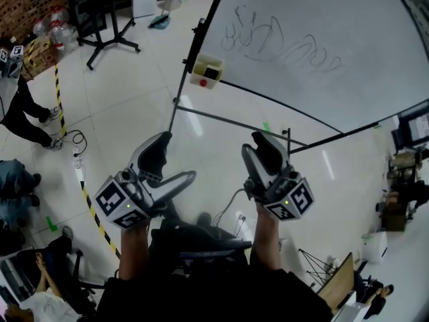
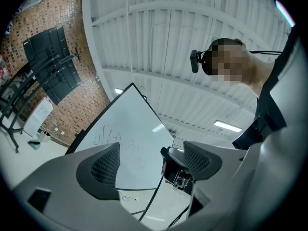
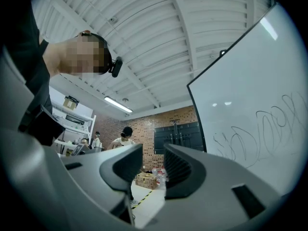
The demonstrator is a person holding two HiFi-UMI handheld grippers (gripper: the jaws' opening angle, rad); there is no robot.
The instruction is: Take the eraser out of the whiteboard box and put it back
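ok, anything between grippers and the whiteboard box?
Nothing clearly. Box sits at the whiteboard's corner; left gripper and right gripper, empty, jaws apart, are short of it. The stand's crossbar shows between, seemingly lower.

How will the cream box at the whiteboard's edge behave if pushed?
The cream box looks like rigid plastic, so it probably will not bend. Its fixing to the whiteboard is not visible, so a hard push might shift it.
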